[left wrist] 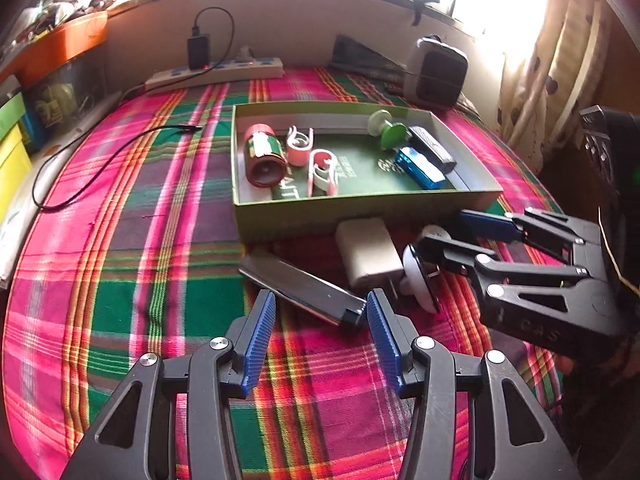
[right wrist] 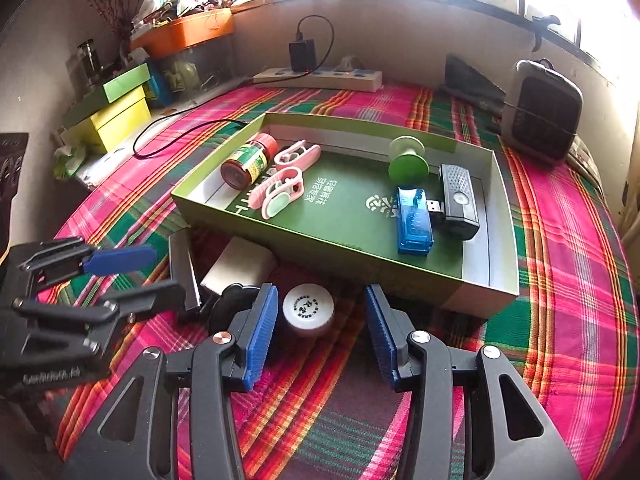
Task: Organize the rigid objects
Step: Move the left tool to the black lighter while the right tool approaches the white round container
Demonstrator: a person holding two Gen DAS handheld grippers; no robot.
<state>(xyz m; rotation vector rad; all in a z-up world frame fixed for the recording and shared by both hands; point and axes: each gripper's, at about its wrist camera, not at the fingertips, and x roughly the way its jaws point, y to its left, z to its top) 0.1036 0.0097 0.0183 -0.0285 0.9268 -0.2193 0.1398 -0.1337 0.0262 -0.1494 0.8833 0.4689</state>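
A green box (left wrist: pixel 280 216) (right wrist: pixel 492 292) on the plaid cloth holds a red jar (left wrist: pixel 262 156) (right wrist: pixel 248 160), two pink clips (left wrist: pixel 322 170) (right wrist: pixel 280 192), a green suction holder (left wrist: pixel 390 130) (right wrist: pixel 408 164), a blue USB stick (left wrist: pixel 420 168) (right wrist: pixel 414 224) and a black dongle (left wrist: pixel 434 148) (right wrist: pixel 460 200). In front of it lie a dark flat bar (left wrist: pixel 304 292) (right wrist: pixel 184 268), a white charger (left wrist: pixel 368 252) (right wrist: pixel 240 268) and a white-capped bottle (left wrist: pixel 418 280) (right wrist: pixel 308 308). My left gripper (left wrist: pixel 322 312) (right wrist: pixel 140 276) is open at the bar's end. My right gripper (right wrist: pixel 322 308) (left wrist: pixel 444 228) is open around the bottle.
A power strip (left wrist: pixel 216 72) (right wrist: pixel 320 76) with a black adapter and a loose cable (left wrist: pixel 104 164) lie at the back left. A grey heater (left wrist: pixel 436 72) (right wrist: pixel 544 108) stands at the back right. Yellow and green boxes (right wrist: pixel 116 112) stand at the left.
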